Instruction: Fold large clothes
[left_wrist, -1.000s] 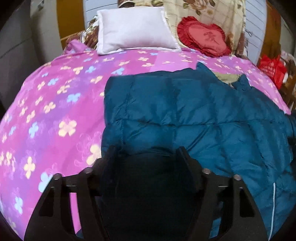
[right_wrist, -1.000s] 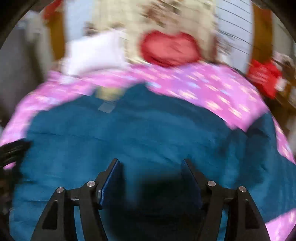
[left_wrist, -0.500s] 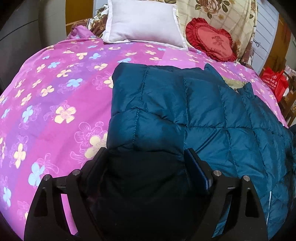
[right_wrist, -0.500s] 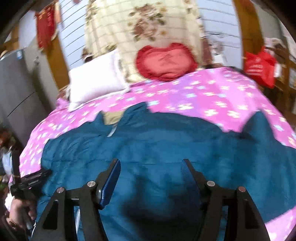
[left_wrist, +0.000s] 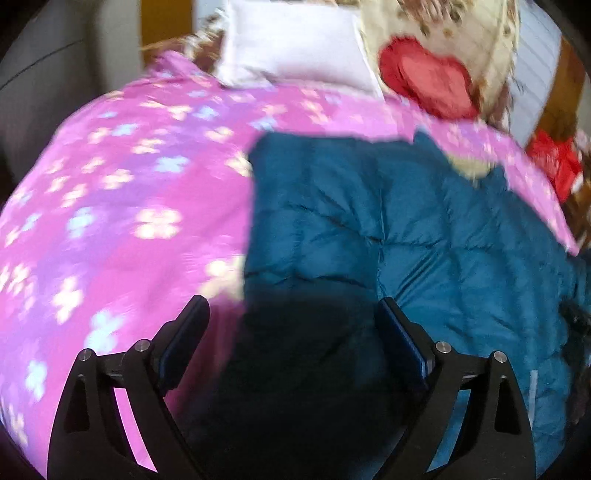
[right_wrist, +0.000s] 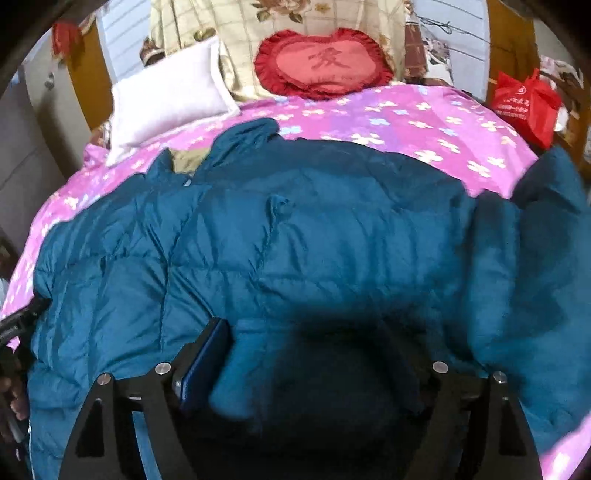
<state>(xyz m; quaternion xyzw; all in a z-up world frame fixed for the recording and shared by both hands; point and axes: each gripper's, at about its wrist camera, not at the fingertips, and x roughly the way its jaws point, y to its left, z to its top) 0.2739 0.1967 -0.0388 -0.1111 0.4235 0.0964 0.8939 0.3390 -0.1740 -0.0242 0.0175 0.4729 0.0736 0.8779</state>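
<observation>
My left gripper (left_wrist: 291, 328) hung over the near left edge of the teal quilted jacket (left_wrist: 424, 236), which lay spread across the pink flowered bedspread (left_wrist: 110, 206); its jaws were opening, with the jacket's dark edge below the gap but neither pad pressing it. My right gripper (right_wrist: 314, 354) stood low over the middle of the jacket (right_wrist: 314, 240), jaws likewise opening, puffy fabric bulging between them, though I could not tell whether the pads touched it. A white pillow (right_wrist: 166, 99) and a red heart cushion (right_wrist: 325, 64) sat at the head of the bed.
</observation>
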